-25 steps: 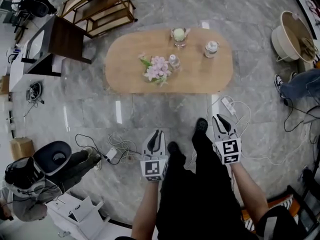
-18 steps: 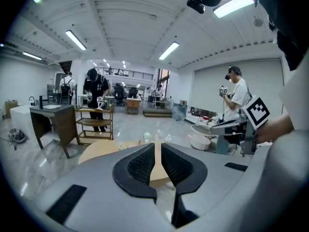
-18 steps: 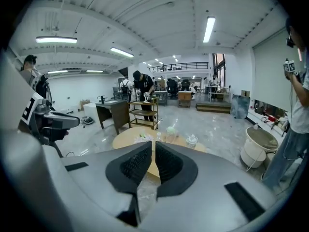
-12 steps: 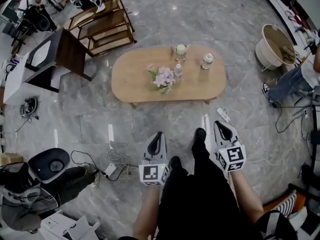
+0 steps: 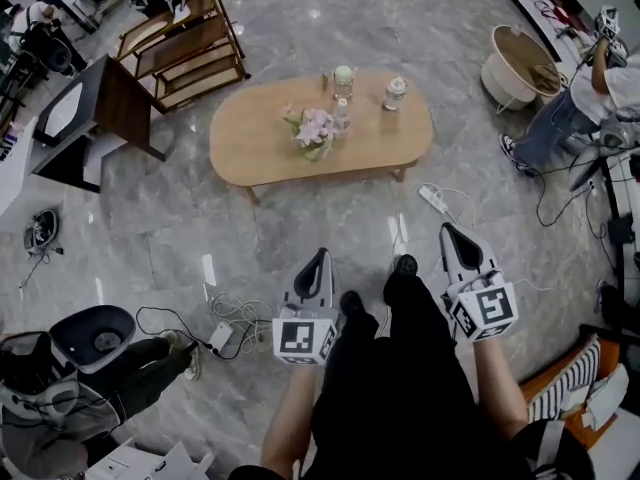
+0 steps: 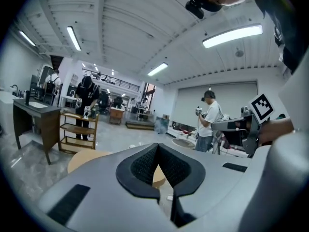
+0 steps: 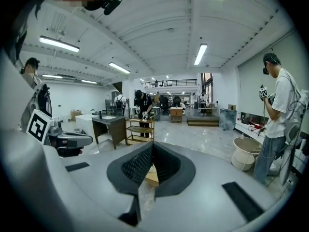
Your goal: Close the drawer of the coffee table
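The oval wooden coffee table (image 5: 260, 138) stands on the marble floor, well ahead of me; no drawer shows on its near side from the head view. My left gripper (image 5: 318, 256) is held up in front of my body, pointing at the table, far short of it. Its jaws have just been closing and are shut with nothing between them (image 6: 158, 147). My right gripper (image 5: 449, 231) is raised beside it, also just closed and shut on nothing (image 7: 152, 144). A slice of the tabletop (image 6: 81, 160) shows past the left jaws.
On the table stand a pink flower bunch (image 5: 313, 128), a candle glass (image 5: 343, 79) and a jar (image 5: 395, 92). A power strip with cables (image 5: 432, 200) lies on the floor between me and the table. A wooden shelf rack (image 5: 190, 43), a dark desk (image 5: 100, 103), a white basket (image 5: 520, 63) and people surround the area.
Both grippers have risen and look larger in the head view. The table has shrunk and shifted up and left as I drew back. A standing person has come into view at the right.
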`<state>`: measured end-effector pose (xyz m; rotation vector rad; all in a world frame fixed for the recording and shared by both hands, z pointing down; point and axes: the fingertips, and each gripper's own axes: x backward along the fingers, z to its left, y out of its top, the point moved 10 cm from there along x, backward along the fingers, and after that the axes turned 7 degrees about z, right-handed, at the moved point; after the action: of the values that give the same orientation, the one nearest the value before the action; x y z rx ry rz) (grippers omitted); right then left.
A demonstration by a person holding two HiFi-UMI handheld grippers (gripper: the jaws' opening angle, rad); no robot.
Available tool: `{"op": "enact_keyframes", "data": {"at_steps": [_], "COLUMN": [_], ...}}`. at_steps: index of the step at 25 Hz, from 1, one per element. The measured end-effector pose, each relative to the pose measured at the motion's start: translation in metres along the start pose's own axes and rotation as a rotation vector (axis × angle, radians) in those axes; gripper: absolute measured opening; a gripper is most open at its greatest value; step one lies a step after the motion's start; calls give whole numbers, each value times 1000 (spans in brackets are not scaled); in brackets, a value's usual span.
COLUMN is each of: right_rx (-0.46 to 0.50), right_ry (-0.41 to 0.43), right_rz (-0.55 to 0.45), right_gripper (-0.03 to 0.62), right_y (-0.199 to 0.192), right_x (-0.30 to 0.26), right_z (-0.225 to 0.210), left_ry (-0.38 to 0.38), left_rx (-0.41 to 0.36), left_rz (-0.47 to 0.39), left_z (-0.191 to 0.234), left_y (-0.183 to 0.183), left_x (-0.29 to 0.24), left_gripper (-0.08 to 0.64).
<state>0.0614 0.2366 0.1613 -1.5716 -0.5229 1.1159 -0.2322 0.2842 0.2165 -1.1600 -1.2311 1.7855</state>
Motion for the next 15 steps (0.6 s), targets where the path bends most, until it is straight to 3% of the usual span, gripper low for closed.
{"op": "enact_keyframes", "data": {"at_steps": [7,12,15], "right_rx": [-31,-116,-103], "right_ry": [25,50,67], "right_rz": [-20,-74,-88], "right_gripper": [12,11,11], "right_y": [-20,-14,-6], "right_x": [37,50,50], "right_z": [24,26,27], "left_ry": [-20,-9,-5], "left_rx": [-22,-19,-25], "left_rz": [-38,-43,-44], "left_z": [-20,-28,-27], "left_y": [-4,-3,4], "left_x": [39,61,67], "left_gripper": [14,14,14]}}
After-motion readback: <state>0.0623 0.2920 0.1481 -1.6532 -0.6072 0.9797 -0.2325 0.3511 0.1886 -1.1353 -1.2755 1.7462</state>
